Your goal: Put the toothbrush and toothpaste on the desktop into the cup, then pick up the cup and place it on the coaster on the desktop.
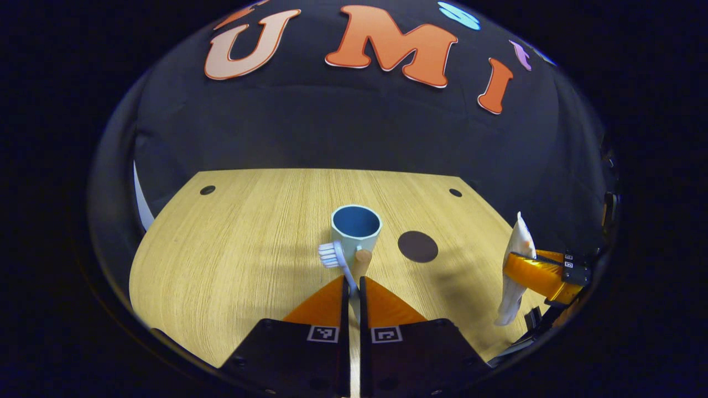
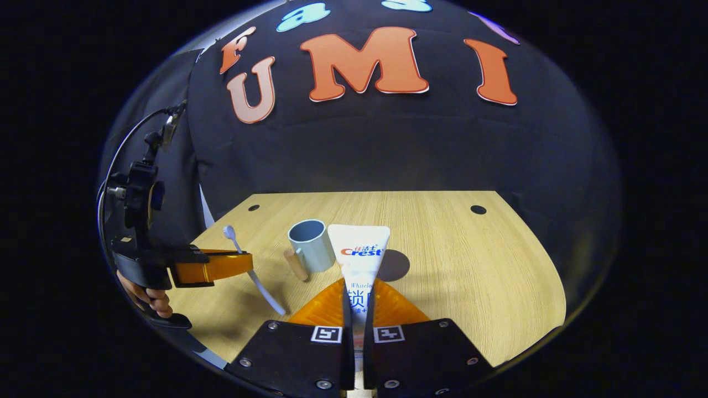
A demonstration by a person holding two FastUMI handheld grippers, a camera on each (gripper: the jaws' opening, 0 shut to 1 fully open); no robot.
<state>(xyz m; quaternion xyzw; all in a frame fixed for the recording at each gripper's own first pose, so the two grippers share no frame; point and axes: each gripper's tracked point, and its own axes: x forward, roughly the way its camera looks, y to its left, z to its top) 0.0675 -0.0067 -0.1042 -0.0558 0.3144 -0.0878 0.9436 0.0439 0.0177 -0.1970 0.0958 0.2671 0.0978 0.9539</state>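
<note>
A pale blue cup point(image 1: 356, 228) with a wooden handle stands upright mid-table, its inside holding nothing I can see. My left gripper point(image 1: 352, 287) is shut on the white toothbrush point(image 1: 338, 260), held above the table just short of the cup, bristle head up. My right gripper point(image 2: 358, 301) is shut on the white toothpaste tube point(image 2: 359, 254), flat end upward, off the table. In the right gripper view the cup point(image 2: 311, 245) sits left of the tube, and the left gripper point(image 2: 232, 264) holds the toothbrush point(image 2: 251, 273) at far left. The dark round coaster point(image 1: 417, 246) lies right of the cup.
The light wooden desktop point(image 1: 232, 249) has small dark holes near its back corners. The right gripper point(image 1: 531, 271) with the tube point(image 1: 517, 271) hangs over the table's right edge. A hand point(image 2: 149, 298) grips the left tool's handle.
</note>
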